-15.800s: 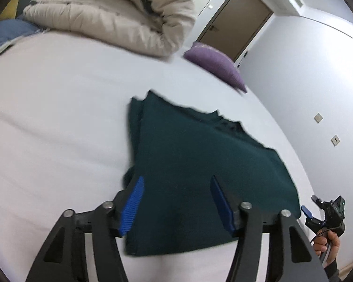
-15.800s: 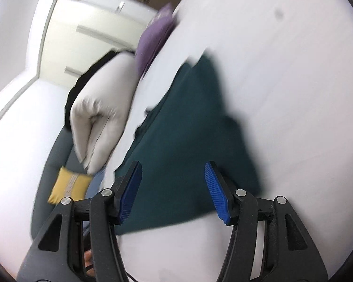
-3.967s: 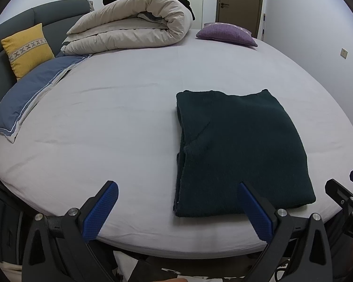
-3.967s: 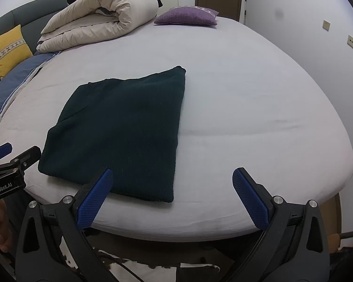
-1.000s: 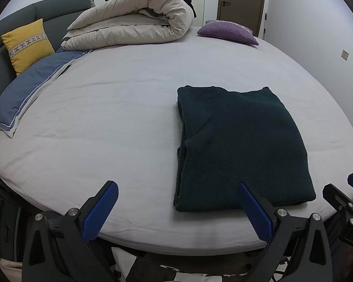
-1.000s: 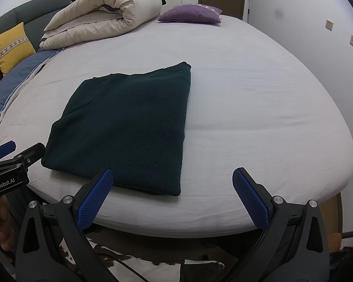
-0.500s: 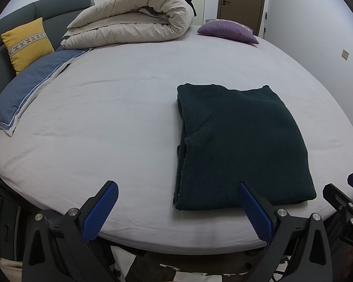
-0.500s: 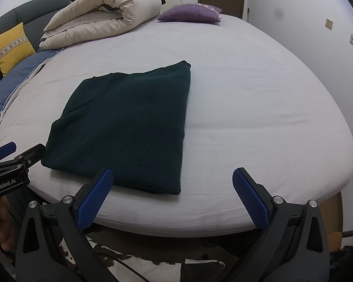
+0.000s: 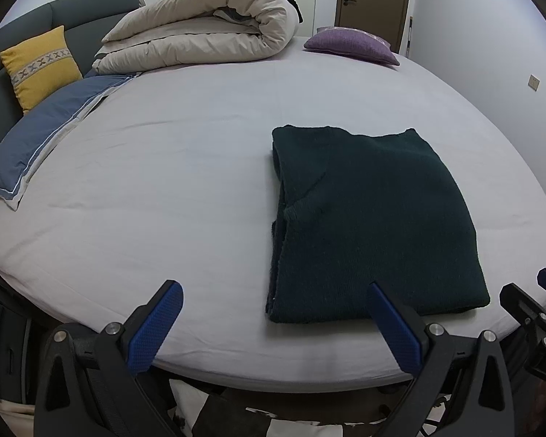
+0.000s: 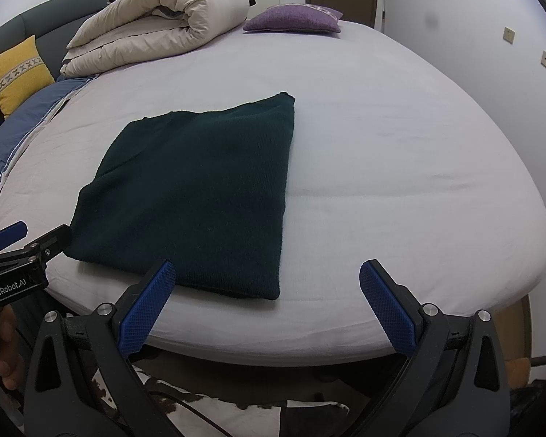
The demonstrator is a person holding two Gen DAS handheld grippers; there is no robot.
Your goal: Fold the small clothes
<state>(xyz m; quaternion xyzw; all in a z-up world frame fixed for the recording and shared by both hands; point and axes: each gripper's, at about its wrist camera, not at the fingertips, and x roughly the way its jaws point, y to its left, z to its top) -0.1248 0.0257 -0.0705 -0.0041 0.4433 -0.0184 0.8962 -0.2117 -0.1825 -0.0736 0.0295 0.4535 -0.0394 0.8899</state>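
Note:
A dark green knit garment (image 9: 367, 218) lies folded into a flat rectangle on the white bed sheet (image 9: 171, 182), near the front edge. It also shows in the right wrist view (image 10: 200, 193). My left gripper (image 9: 273, 313) is open wide and empty, held off the bed's front edge, just short of the garment. My right gripper (image 10: 264, 298) is open wide and empty, also in front of the bed edge, by the garment's near right corner. The left gripper's side shows at the left of the right wrist view (image 10: 22, 251).
A rolled beige duvet (image 9: 207, 32) and a purple cushion (image 9: 349, 43) lie at the far side of the bed. A blue pillow (image 9: 43, 138) and a yellow cushion (image 9: 40, 65) sit at the left against a grey headboard. A wall runs along the right.
Over the long span the garment went from loosely spread to a neat folded rectangle, and both grippers pulled back off the bed. In the last second nothing visibly moved.

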